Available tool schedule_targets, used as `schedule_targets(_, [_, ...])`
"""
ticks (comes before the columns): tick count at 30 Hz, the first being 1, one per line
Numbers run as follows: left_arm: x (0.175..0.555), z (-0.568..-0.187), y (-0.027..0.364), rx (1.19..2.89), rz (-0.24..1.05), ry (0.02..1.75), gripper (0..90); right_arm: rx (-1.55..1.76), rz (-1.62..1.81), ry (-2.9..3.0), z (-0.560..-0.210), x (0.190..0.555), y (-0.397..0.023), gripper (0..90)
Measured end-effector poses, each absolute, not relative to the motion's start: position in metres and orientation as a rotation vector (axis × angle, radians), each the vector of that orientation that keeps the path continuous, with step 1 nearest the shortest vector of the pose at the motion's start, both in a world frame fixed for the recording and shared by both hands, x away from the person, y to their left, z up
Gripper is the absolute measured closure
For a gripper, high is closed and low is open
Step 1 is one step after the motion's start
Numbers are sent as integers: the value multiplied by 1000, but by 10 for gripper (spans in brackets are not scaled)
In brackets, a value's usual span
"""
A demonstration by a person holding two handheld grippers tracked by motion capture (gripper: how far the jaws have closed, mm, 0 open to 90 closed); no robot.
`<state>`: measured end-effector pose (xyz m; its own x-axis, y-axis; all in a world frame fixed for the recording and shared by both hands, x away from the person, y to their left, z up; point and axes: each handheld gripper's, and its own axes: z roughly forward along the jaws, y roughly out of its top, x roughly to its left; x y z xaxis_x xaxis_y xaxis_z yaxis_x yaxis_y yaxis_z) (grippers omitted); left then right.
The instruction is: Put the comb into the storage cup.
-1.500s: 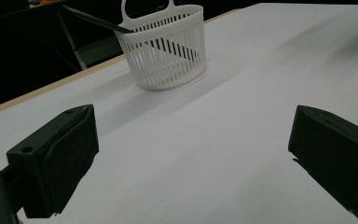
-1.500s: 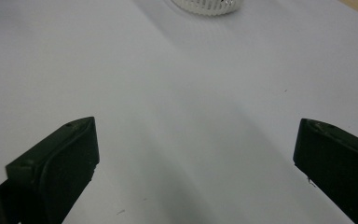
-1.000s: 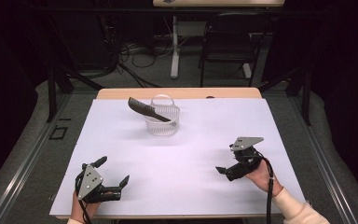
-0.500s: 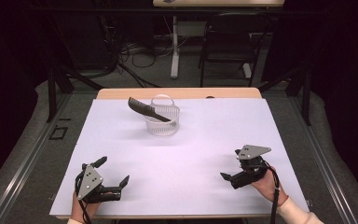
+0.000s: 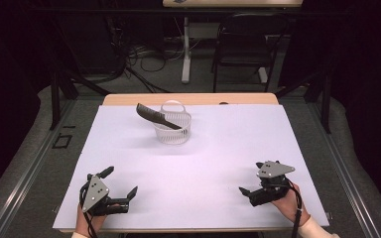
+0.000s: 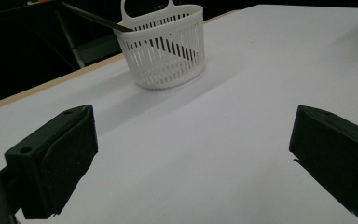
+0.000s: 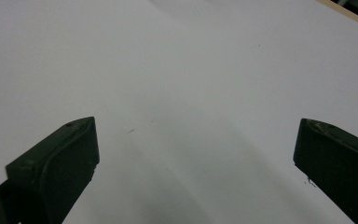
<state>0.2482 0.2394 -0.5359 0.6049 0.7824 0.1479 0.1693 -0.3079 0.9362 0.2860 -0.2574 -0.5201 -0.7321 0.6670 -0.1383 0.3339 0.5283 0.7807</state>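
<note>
Basket (image 5: 172, 128), white slatted plastic, far side of table (image 5: 198, 163) — holds one dark comb (image 5: 151, 114) leaning over its rim — left gripper (image 5: 121, 187) and right gripper (image 5: 250, 184) both spread wide, empty.

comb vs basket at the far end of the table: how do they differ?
The comb is dark and solid; the basket is white with slotted walls. The comb is long and thin and lies tilted, one end inside the basket and the other sticking out over its rim to the left; the basket is round and stands upright on the white table. Both lie far from the open left gripper and right gripper.
</note>
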Motion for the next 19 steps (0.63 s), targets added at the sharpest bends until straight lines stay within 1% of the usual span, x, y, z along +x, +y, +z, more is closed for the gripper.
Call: schedule_targets(19, [247, -535, 239, 1800, 752, 780, 13, 838, 1129, 2203, -518, 262, -270, 0])
